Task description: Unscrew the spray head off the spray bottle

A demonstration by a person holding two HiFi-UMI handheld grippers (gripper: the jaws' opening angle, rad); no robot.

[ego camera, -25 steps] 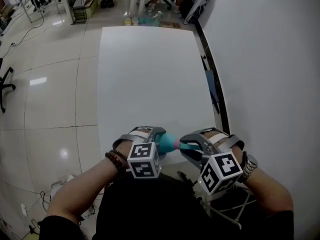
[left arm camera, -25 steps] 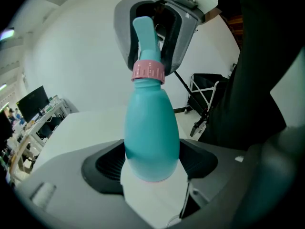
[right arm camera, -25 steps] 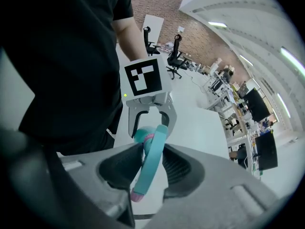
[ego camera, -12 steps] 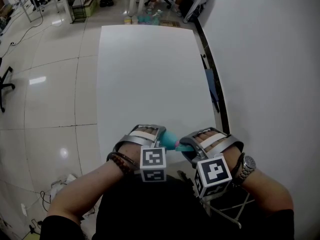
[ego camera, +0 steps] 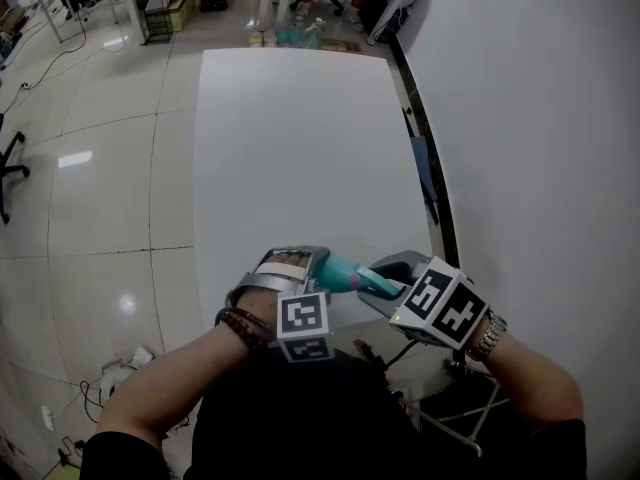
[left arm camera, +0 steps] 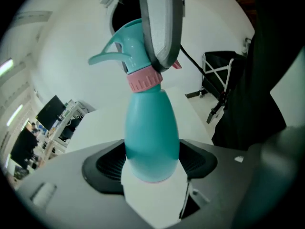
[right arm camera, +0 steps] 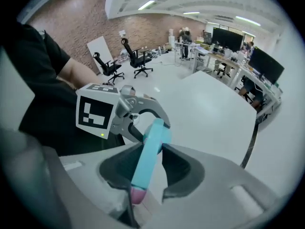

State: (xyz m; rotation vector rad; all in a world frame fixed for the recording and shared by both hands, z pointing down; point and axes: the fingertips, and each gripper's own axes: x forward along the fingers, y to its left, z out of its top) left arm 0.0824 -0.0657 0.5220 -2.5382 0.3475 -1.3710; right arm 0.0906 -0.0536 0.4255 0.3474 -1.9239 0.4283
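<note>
Spray bottle [ego camera: 336,273] is held in the air over the near edge of the white desk [ego camera: 300,138], touched by nothing but the tongs. Its teal body is clamped at the base between the widely spread pads of the left tongs [left arm camera: 151,168]. Its spray head [left arm camera: 128,46], beyond the pink collar [left arm camera: 143,80], is gripped by the narrower right tongs [right arm camera: 145,175]. In the head view the long axis is seen running roughly level from left to right, body on the left and head on the right, so each end lies straight ahead of its own tongs. Both hands are kept close to the person's body, wrists bent down and inward, the two tongs facing each other. The collar is judged still seated on the neck; any unscrewing turn has to be made about that long axis
</note>
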